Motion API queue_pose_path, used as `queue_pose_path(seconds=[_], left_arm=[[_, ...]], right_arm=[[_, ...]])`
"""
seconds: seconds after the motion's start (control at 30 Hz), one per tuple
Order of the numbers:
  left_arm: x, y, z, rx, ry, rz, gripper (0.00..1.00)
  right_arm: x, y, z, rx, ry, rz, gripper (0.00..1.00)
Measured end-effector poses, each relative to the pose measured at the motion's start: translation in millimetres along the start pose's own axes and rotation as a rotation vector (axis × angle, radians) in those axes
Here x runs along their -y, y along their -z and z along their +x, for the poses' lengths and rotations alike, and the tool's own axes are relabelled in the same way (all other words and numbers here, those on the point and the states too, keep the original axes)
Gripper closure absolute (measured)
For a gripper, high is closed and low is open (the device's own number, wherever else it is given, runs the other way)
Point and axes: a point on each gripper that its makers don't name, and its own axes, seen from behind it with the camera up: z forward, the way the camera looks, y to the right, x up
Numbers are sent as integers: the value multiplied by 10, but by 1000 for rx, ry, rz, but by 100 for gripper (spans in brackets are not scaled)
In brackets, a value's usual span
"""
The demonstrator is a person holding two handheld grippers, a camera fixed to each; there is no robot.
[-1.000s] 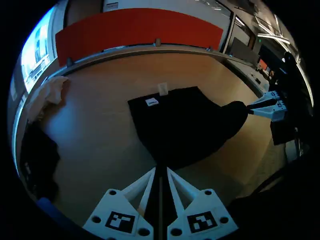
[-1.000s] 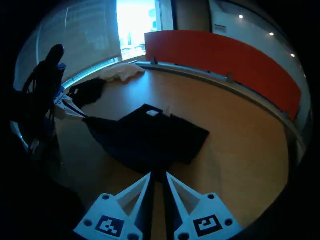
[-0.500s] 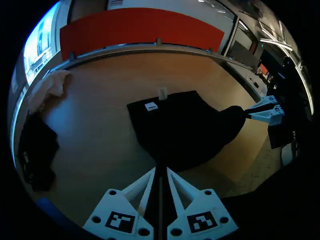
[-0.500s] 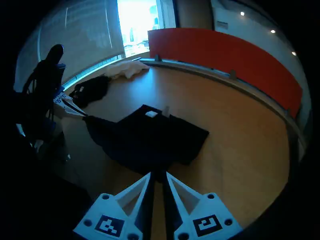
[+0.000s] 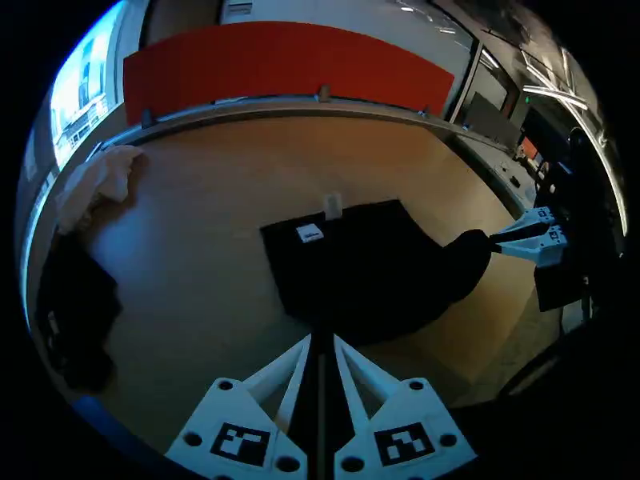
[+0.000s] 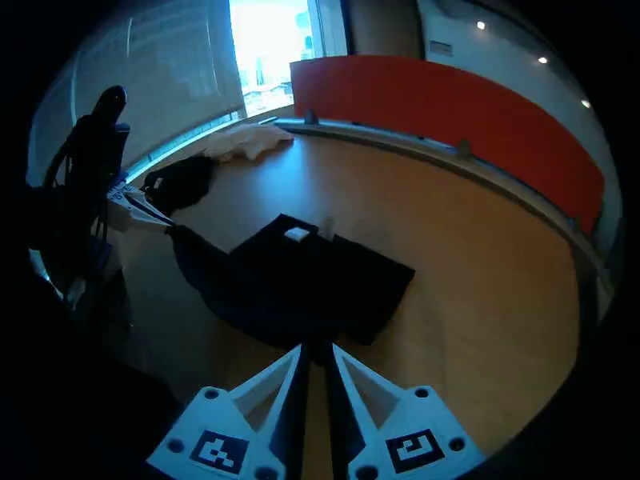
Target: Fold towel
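Left gripper view: my left hand-held gripper (image 5: 321, 339) is pressed together on the near edge of the black cloth towel (image 5: 368, 260), and my right hand-held gripper (image 6: 317, 347) pinches the same edge. The towel lies on the wooden tabletop (image 5: 200, 208), reaching toward the red partition panel (image 5: 280, 60); I judge the fold goes there.

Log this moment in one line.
left tool: shut on towel corner | right tool: shut on towel corner | towel: black, far part flat on table

The left gripper (image 5: 320, 340) and right gripper (image 6: 318, 346), each pinching a near corner of the black towel (image 5: 368, 260), carry its lifted edge slightly farther toward the far side.
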Motion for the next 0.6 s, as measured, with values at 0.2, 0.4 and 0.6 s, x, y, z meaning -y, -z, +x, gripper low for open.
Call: queue_pose_path(seconds=[0.2, 0.4, 0.6], left_arm=[[97, -150, 243, -28, 1, 9, 96], [204, -348, 435, -44, 2, 26, 96], [251, -559, 553, -43, 26, 19, 96]], right_arm=[[-200, -161, 125, -3, -17, -29, 88], [-432, -335, 246, -9, -50, -62, 88], [-600, -502, 277, 6, -64, -81, 87]])
